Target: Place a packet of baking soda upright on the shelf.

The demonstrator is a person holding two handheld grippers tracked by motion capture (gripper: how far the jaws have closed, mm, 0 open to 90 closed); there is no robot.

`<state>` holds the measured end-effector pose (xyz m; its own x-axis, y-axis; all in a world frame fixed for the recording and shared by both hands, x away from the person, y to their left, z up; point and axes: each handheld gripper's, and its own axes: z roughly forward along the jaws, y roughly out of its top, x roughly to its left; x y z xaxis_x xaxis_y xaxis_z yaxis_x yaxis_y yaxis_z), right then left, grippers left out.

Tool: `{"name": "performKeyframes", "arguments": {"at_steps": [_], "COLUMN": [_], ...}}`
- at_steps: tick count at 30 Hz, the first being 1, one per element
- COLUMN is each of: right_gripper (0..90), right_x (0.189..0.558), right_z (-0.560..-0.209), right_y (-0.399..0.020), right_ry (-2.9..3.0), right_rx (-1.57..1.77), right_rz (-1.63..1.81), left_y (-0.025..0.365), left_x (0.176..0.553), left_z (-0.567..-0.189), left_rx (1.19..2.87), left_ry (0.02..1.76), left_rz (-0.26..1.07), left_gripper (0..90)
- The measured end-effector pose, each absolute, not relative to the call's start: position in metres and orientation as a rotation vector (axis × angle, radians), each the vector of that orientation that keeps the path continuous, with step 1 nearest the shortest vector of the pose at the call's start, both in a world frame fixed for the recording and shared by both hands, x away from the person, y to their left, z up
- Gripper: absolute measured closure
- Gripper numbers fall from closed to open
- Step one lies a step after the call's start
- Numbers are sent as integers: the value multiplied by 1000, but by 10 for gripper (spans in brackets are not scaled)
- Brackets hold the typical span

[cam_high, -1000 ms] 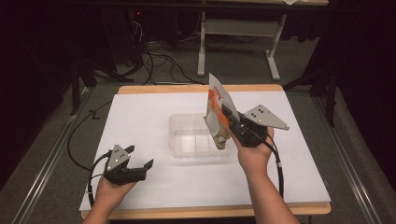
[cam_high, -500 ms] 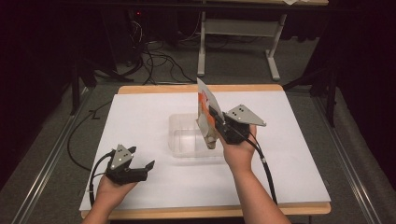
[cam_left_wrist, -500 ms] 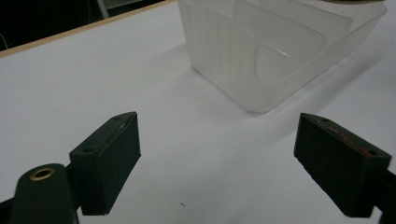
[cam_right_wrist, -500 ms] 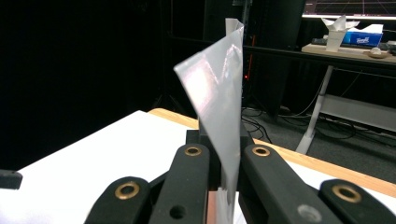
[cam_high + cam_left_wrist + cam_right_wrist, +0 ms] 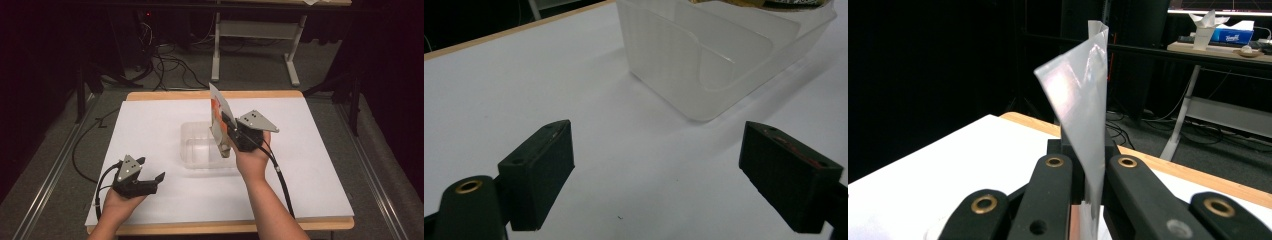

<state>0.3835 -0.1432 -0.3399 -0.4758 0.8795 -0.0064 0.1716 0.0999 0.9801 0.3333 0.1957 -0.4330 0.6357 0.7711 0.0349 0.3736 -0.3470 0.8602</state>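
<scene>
A clear plastic container (image 5: pixel 196 151) stands at the middle of the white table; in the left gripper view the container (image 5: pixel 684 65) lies just ahead of the jaws. My right gripper (image 5: pixel 225 134) hangs over the container's right side, shut on a flat silver packet (image 5: pixel 218 116) with an orange patch. The packet (image 5: pixel 1083 110) sticks up from between the closed jaws of the right gripper (image 5: pixel 1088 180). My left gripper (image 5: pixel 151 168) rests at the table's front left, open with nothing between its jaws; the left gripper (image 5: pixel 674 175) points toward the container over bare white surface.
The white sheet (image 5: pixel 310 165) covers a wooden table top whose edge (image 5: pixel 220 227) runs along the front. Cables (image 5: pixel 165 65) and a grey desk frame (image 5: pixel 255 35) stand on the floor beyond the table. A far desk holds a blue tissue box (image 5: pixel 1233 35).
The right hand has carried the packet leftward and a little lower, bringing it over the container's right side. The left hand has stayed where it was.
</scene>
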Motion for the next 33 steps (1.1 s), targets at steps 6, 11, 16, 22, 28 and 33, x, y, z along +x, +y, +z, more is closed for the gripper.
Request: {"name": "performKeyframes", "arguments": {"at_steps": [6,11,16,22,28,33], "right_gripper": [900,900,900,900,900,900], "right_x": [383,385,387,390,394,397], "right_z": [-340,-341,-343,-345,-348,-351], "right_y": [-143,-141,-138,-132,-130,-127], "right_ry": [1748,1748,1757,1772,1784,1796], "right_rx": [1031,1035,1033,1025,1023,1016], "right_rz": [1426,1428,1432,1421,1426,1414], "left_y": [194,193,192,193,192,192], "left_x": [333,333,333,333,333,333], "left_z": [-434,-434,-434,-434,-435,-435], "left_rx": [1972,1981,1989,1989,1993,1997], "left_ry": [895,889,885,885,883,881], "left_rz": [555,554,553,553,553,555], "left_gripper": [148,148,148,148,148,148]}}
